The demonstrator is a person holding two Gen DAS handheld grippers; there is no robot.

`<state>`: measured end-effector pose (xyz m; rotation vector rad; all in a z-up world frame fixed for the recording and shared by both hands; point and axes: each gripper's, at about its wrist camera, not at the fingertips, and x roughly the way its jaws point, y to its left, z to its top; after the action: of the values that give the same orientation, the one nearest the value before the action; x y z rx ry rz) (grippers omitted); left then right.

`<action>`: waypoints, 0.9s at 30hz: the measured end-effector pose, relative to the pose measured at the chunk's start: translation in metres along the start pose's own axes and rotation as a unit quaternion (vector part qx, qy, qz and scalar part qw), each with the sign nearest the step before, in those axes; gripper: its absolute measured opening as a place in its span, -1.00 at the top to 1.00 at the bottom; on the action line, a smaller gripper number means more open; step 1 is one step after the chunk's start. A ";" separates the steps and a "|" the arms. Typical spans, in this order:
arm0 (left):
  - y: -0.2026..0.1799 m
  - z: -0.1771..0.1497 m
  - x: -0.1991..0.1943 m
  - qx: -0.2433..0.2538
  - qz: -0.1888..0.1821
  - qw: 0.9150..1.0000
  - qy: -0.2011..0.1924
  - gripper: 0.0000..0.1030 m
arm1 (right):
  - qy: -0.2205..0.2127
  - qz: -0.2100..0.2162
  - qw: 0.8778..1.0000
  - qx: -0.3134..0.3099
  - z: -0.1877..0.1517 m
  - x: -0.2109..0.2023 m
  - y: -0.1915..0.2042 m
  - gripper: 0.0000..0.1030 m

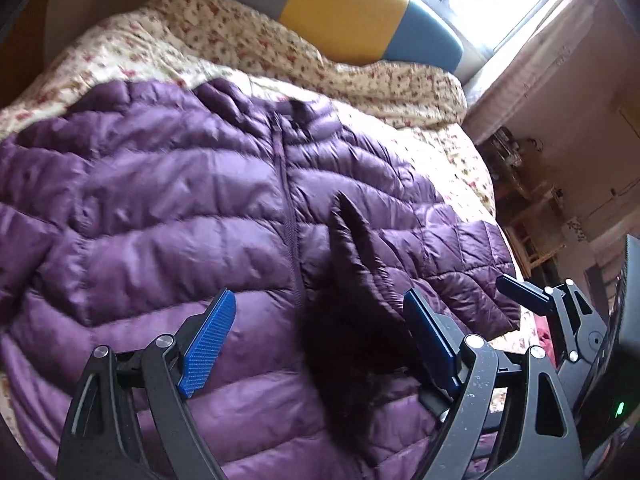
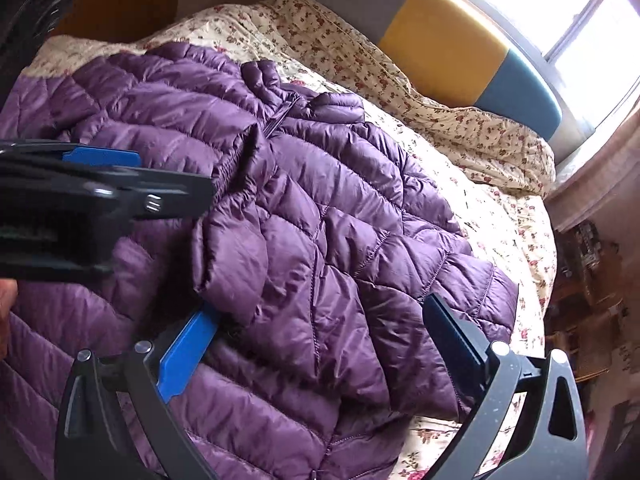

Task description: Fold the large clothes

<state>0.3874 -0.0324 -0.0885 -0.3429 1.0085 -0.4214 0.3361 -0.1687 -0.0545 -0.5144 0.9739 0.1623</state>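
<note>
A purple quilted puffer jacket lies zipped and front up on a floral bedspread. One sleeve is folded in over its front; its cuff shows in the right wrist view. My left gripper hovers open over the jacket's lower front, with the dark fold of the sleeve between its blue pads and not pinched. My right gripper stands wide open above the folded sleeve and the jacket's side, gripping nothing. A blue finger of the right gripper shows at the left view's right edge.
A headboard with grey, yellow and blue panels backs the bed, under a bright window. Rumpled floral bedding is heaped by the headboard. Cluttered shelves stand beyond the bed's right edge. A dark fan grille sits at the upper left.
</note>
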 end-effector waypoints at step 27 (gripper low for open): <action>0.085 0.015 -0.048 -0.023 0.080 0.995 -0.051 0.89 | -0.026 0.023 0.978 0.206 0.011 0.017 -0.060 -0.94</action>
<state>0.3936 0.0662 -0.0846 -0.3187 0.9390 -0.2348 0.3751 -0.2169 -0.0432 -0.1058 0.9371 0.0123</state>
